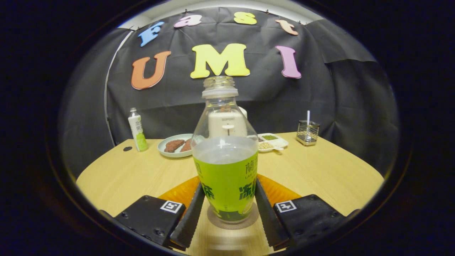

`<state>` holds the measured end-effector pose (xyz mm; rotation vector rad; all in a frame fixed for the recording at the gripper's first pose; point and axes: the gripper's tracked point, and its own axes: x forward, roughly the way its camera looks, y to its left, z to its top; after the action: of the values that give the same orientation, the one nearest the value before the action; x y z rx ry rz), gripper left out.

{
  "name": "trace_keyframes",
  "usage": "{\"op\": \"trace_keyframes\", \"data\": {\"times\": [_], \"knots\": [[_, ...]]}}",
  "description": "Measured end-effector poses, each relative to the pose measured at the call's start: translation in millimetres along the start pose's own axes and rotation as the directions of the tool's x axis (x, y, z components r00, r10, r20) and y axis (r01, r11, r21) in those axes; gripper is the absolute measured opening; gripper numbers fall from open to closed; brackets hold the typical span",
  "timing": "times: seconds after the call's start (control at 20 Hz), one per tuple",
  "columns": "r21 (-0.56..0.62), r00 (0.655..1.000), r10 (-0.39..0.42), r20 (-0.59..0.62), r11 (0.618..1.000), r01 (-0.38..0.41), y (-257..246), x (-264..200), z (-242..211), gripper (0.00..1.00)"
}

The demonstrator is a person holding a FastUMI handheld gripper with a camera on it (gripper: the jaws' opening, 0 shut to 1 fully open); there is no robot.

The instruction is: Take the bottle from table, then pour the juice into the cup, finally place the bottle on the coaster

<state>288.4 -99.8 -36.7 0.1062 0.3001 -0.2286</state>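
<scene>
The bottle, uncapped and upright with a green label, is seen between the gripper fingers, which are closed against its sides. It is stood on a round coaster on the wooden table. Beyond it, a plate of food, a small bottle, a divided dish and a wire holder are set near the back edge

Hand-held gripper, blocky bodies, visible screws, square coded marker on each
</scene>
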Motion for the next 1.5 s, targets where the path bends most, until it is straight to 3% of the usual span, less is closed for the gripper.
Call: {"op": "trace_keyframes", "data": {"times": [0.6, 0.7, 0.9, 1.5], "knots": [[-0.003, 0.999, -0.009, -0.036, 1.0, 0.009, -3, 1, -9, 0.83], [-0.025, 0.999, -0.001, -0.033, 1.0, 0.0, 1, 0, -6, 0.92], [-0.064, 0.998, -0.007, -0.061, 0.998, 0.003, 2, -3, -9, 1.0], [-0.068, 1.0, 0.008, -0.006, 0.998, -0.009, -3, -46, 5, 1.0]]}}
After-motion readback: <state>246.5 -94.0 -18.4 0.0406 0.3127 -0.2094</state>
